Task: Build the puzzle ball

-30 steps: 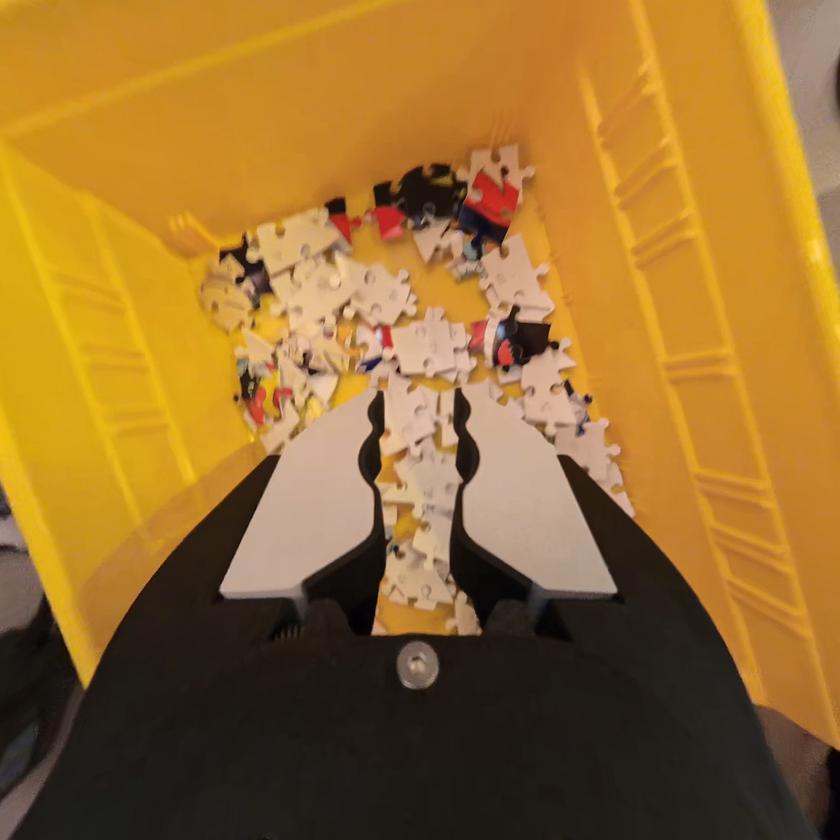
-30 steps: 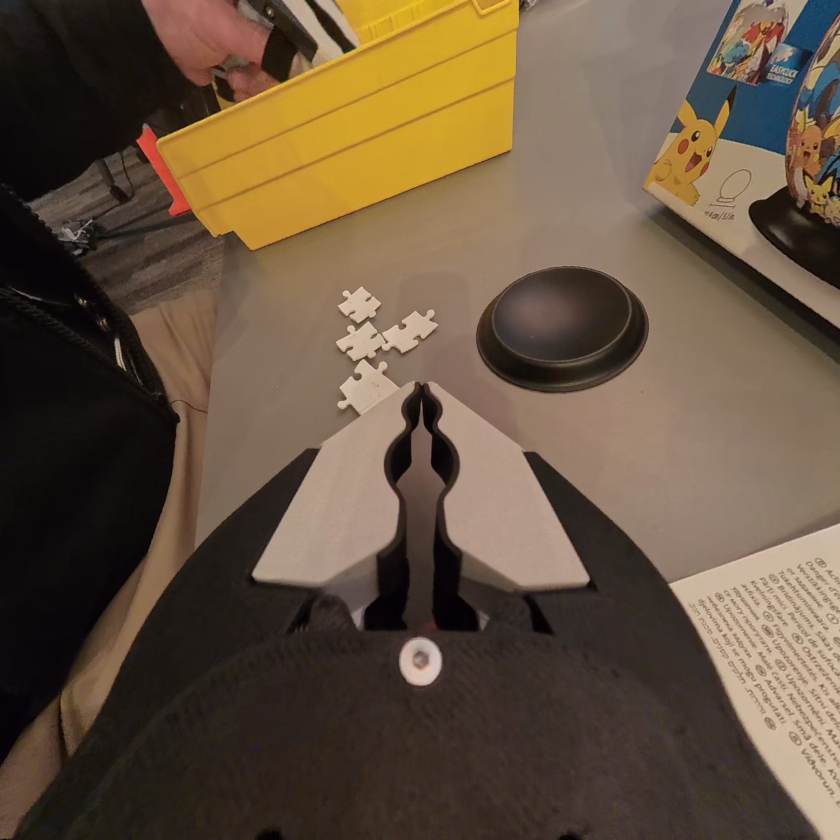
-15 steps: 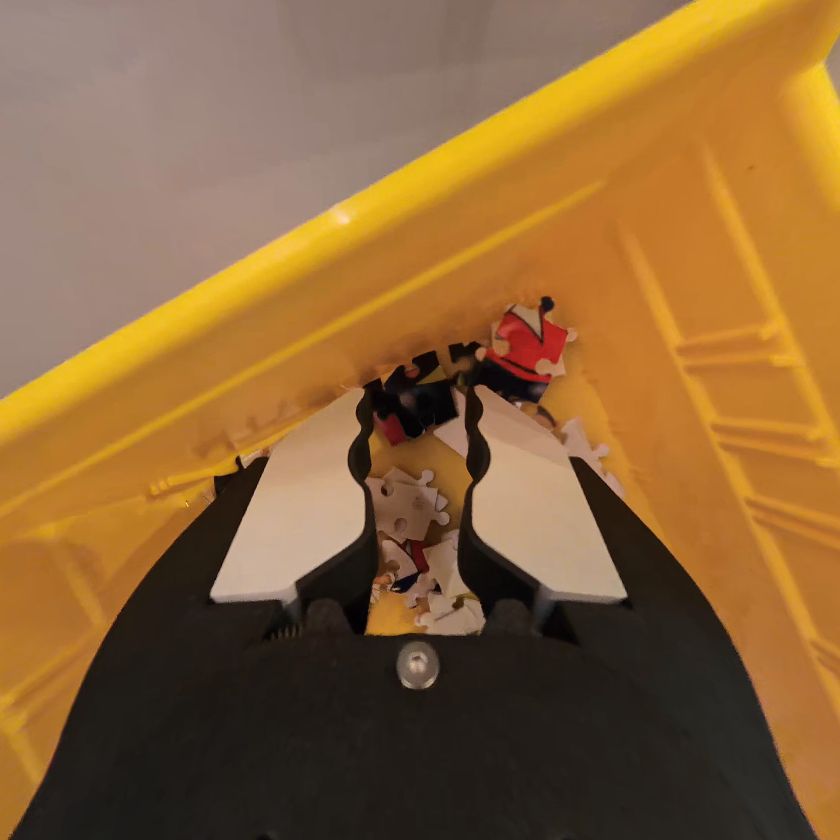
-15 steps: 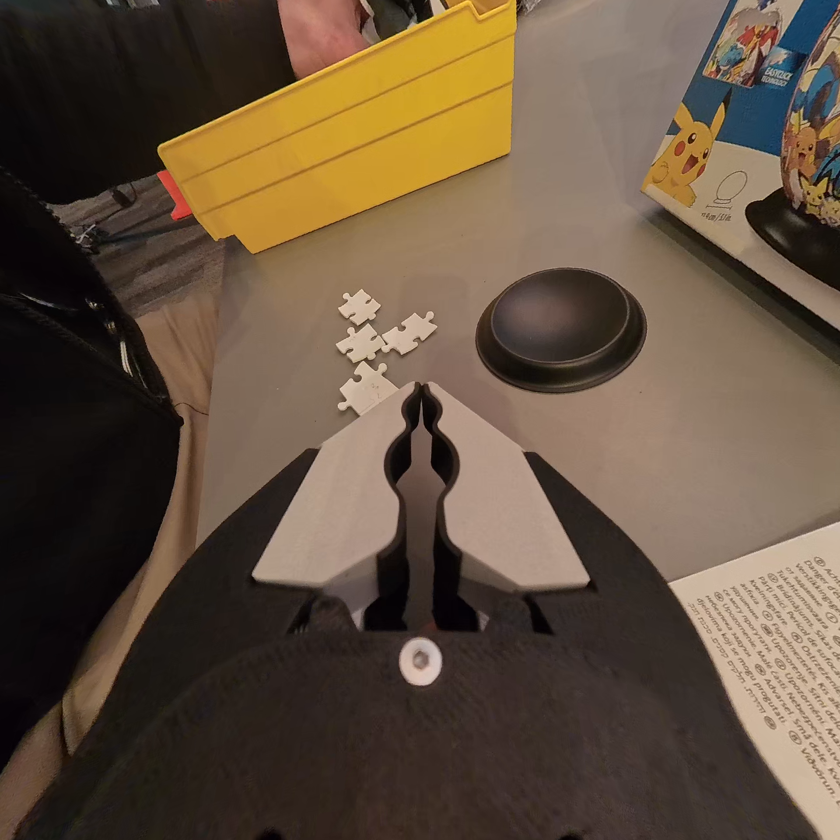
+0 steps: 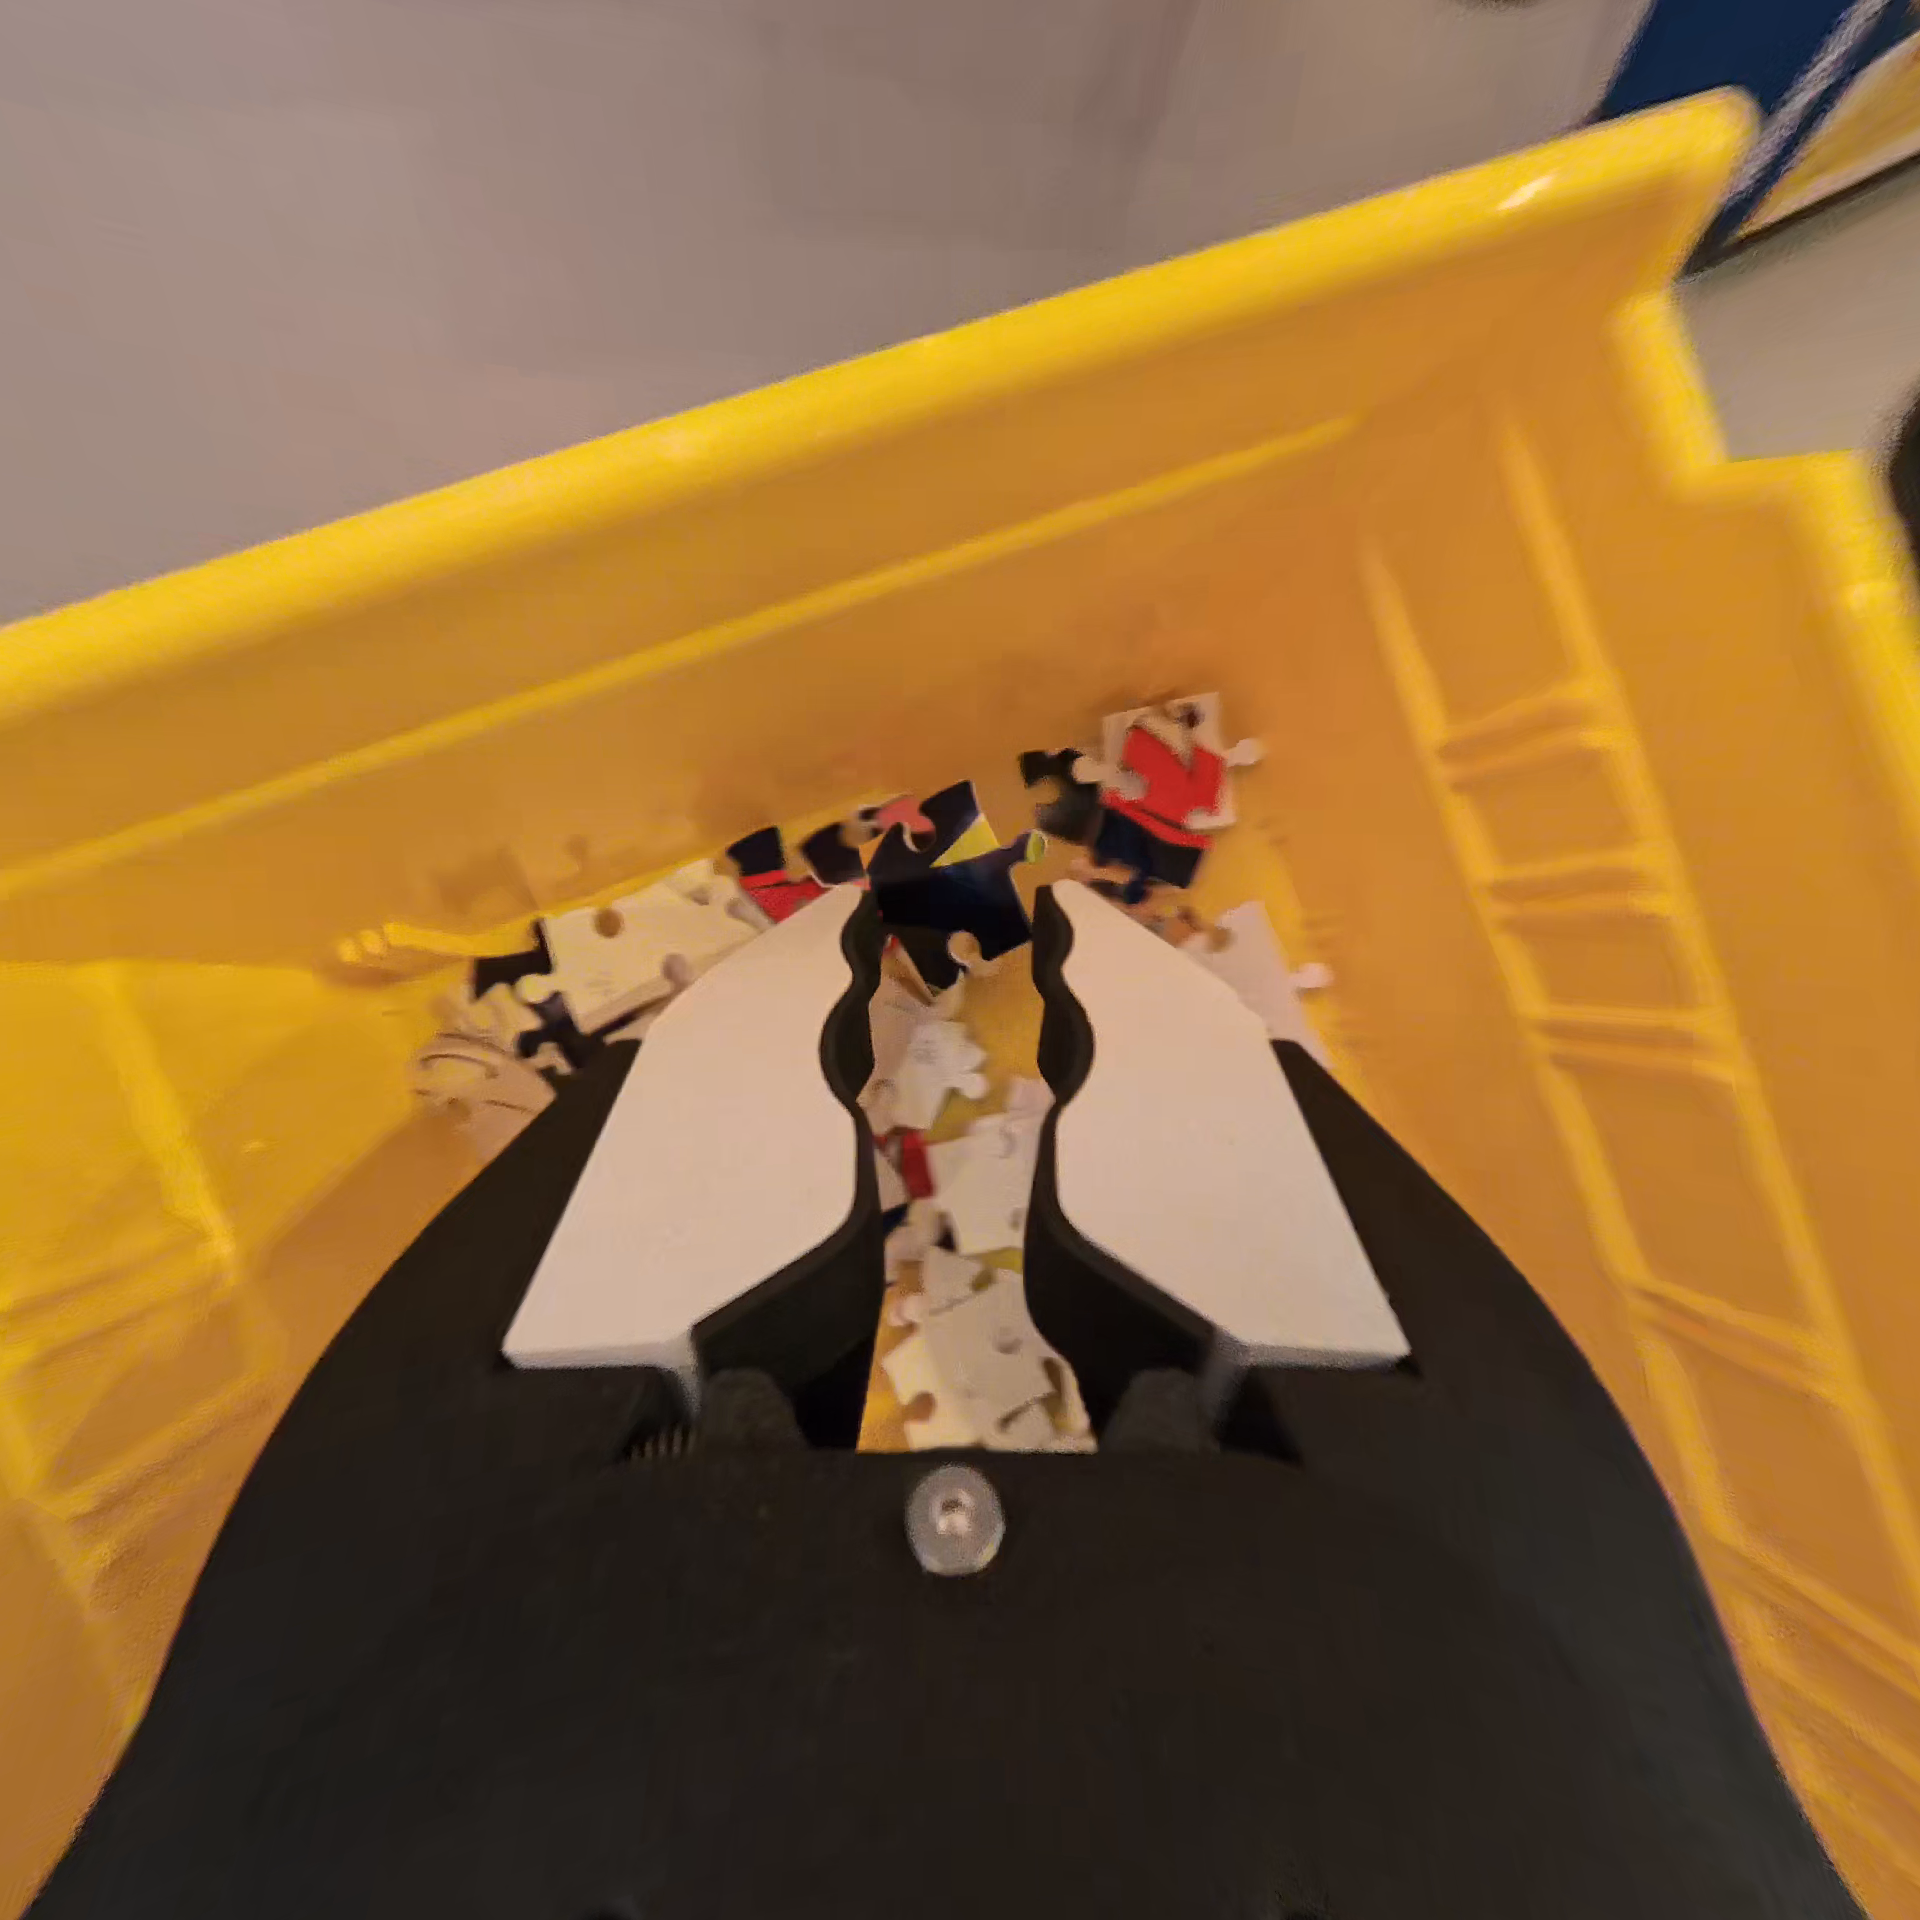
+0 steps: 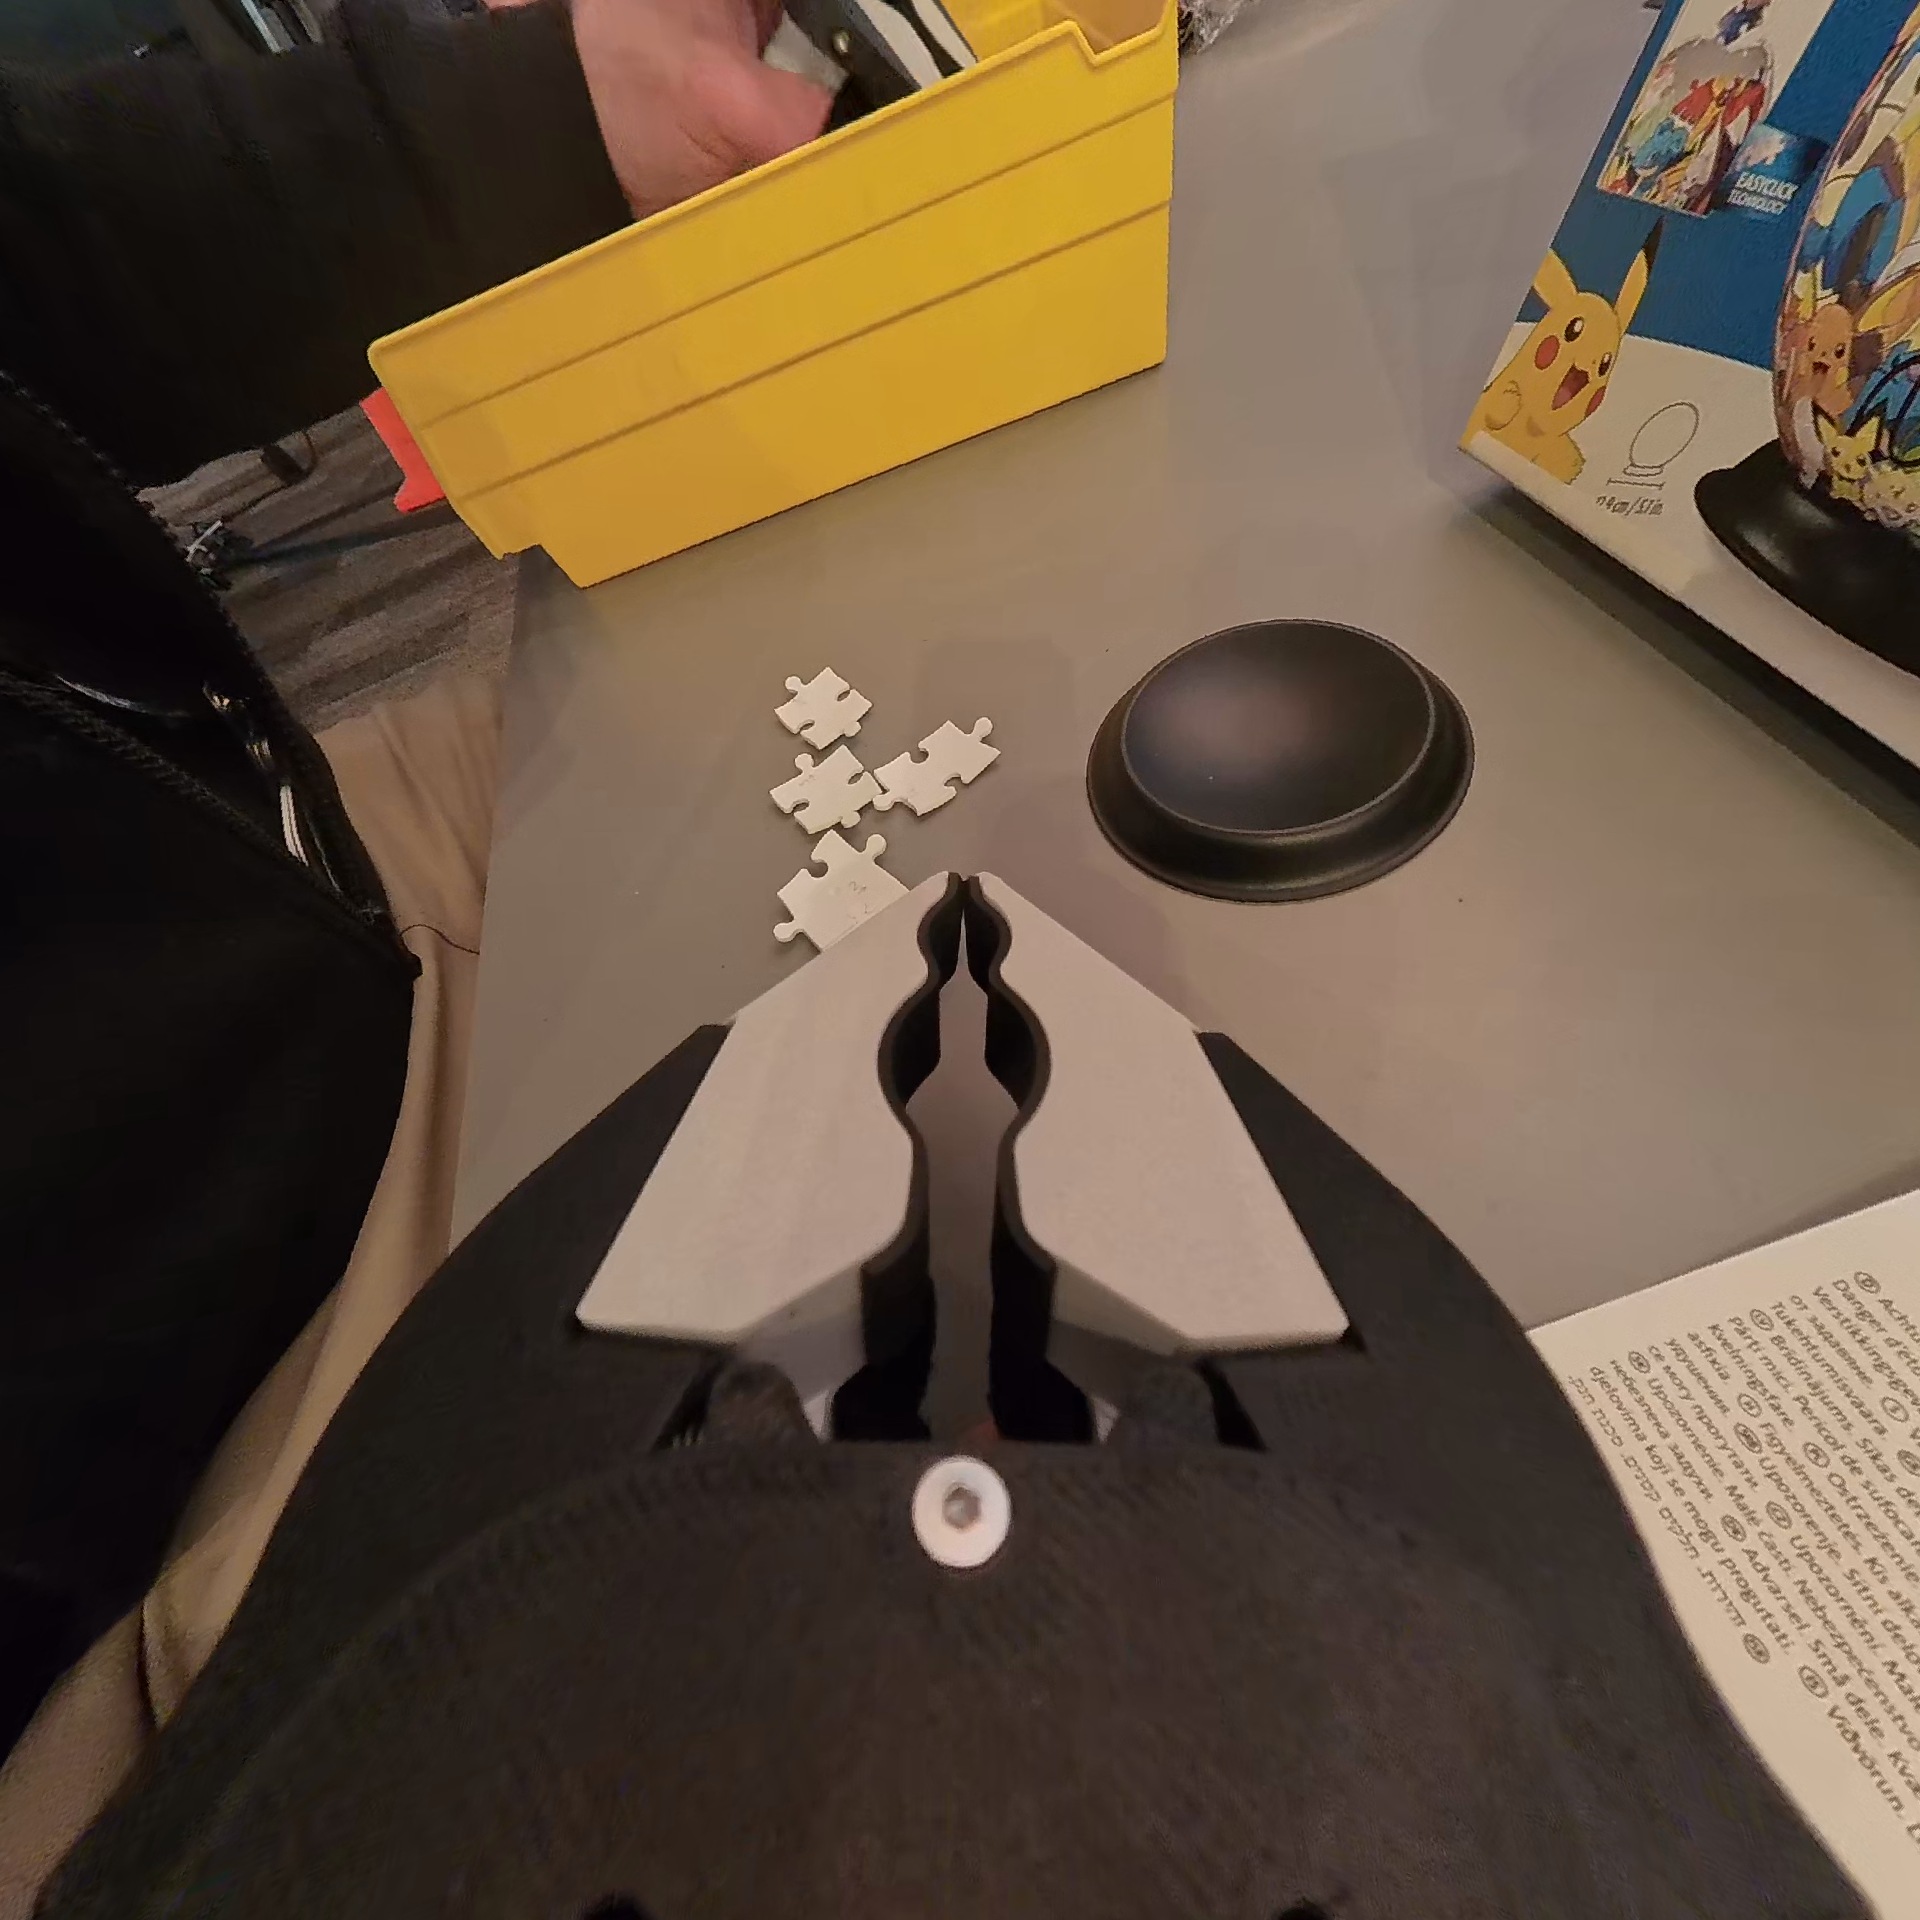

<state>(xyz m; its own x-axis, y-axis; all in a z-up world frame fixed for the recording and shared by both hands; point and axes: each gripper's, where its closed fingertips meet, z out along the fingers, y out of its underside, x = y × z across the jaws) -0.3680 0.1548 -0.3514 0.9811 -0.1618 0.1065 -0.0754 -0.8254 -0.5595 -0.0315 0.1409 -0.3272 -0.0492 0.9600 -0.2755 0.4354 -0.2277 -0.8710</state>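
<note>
Right wrist view takes in the grey table (image 6: 1195, 1091), and the largest thing on it is the yellow bin (image 6: 790, 343) at its far left corner, reaching the left edge. A person's hand (image 6: 707, 114) in a black sleeve reaches into the bin from the left. Along the right edge lies the printed puzzle box (image 6: 1725, 312), and at the near right corner a white leaflet (image 6: 1787, 1475). Between bin and box, toward the middle of the table, sits the round black stand (image 6: 1280, 758). Just left of it, near the left edge, four white puzzle pieces (image 6: 883, 774) lie face down, three close together and the fourth nearest the camera, partly hidden by a fingertip. The right hand-held gripper (image 6: 958, 883) hangs above them with its tips nearly meeting and nothing between them

Left wrist view looks down into the bin (image 5: 935, 582), where loose pieces (image 5: 966, 1164), white-backed and printed, are heaped on the floor against the far wall. The left hand-held gripper (image 5: 948, 904) is inside the bin with a moderate gap between its fingers; a dark blue piece (image 5: 951, 883) shows between the tips, but whether they touch it cannot be told through the blur
</note>
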